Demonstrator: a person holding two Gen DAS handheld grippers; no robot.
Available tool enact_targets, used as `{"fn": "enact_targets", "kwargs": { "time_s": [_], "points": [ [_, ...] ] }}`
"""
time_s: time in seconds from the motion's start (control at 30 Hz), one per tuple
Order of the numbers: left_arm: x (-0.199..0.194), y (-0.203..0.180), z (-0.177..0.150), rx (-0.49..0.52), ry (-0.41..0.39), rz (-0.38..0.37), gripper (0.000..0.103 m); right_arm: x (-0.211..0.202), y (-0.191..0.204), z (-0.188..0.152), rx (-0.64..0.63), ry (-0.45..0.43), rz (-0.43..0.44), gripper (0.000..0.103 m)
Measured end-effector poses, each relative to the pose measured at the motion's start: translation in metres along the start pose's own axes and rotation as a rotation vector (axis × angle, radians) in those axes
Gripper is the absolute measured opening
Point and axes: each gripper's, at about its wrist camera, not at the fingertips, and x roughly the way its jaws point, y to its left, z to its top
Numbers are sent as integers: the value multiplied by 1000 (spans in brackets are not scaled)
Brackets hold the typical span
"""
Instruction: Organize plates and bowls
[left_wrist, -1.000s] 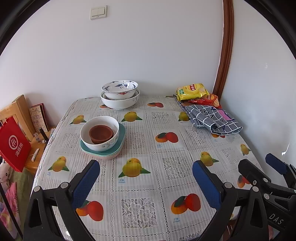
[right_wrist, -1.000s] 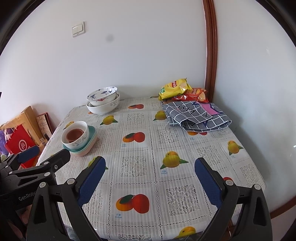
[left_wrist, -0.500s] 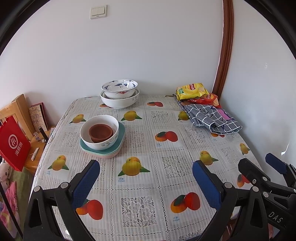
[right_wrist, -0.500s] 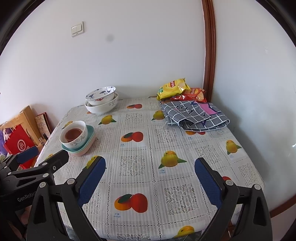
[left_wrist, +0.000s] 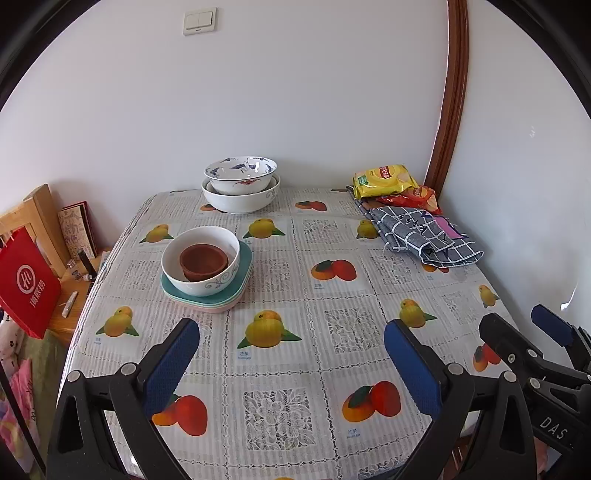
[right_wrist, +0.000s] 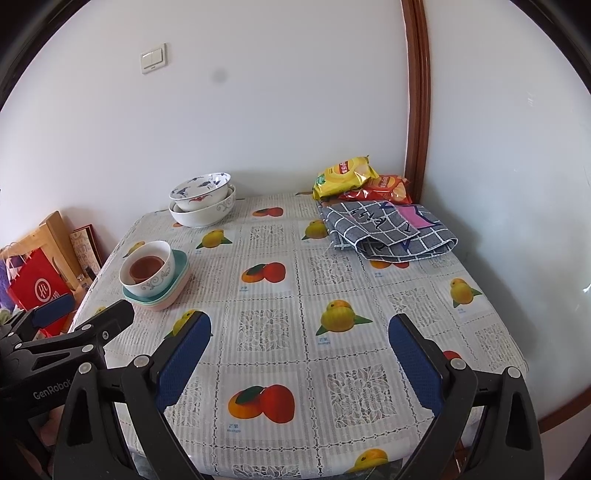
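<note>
Left tool (left_wrist: 291, 354) spread wide, right tool (right_wrist: 301, 349) likewise, stacked bowls (left_wrist: 201, 260) apart

Relative to the table (left_wrist: 369, 258): four bowls stand on it, two nested at its far edge, a patterned bowl (left_wrist: 240, 173) inside a large white bowl (left_wrist: 240, 201), and two nested at its left side, a brown bowl (left_wrist: 203, 260) inside a white bowl (left_wrist: 201, 280). Under that pair lies a stack of plates (left_wrist: 221, 301); teal and pink rims show, exact count unclear. Two snack bags (left_wrist: 384, 179) and one checked cloth (left_wrist: 421, 234) sit at its far right corner.
</note>
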Motion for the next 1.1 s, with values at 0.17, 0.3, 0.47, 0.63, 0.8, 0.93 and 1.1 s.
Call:
{"fn": "enact_targets", "kwargs": {
  "time_s": [0.17, 0.3, 0.47, 0.63, 0.8, 0.93, 1.1],
  "points": [
    [-1, 1, 0, 1, -2, 3, 101, -1, 2, 0, -4, -2, 0, 96],
    [0, 1, 0, 2, -1, 7, 101, -1, 2, 0, -6, -2, -2, 96],
    [-1, 2, 0, 0, -2, 13, 101, -1, 3, 1, -8, -3, -2, 96],
    [-1, 3, 0, -6, -1, 9, 101, -1, 4, 1, -6, -3, 3, 96],
    [-1, 5, 1, -9, -2, 14, 101, -3, 5, 1, -2, -3, 23, 96],
    [-2, 7, 1, -14, -5, 18, 101, -3, 6, 1, -4, -1, 23, 96],
    [-2, 9, 2, -11, -15, 26, 101, 0, 8, 1, -7, 0, 21, 96]
  ]
}}
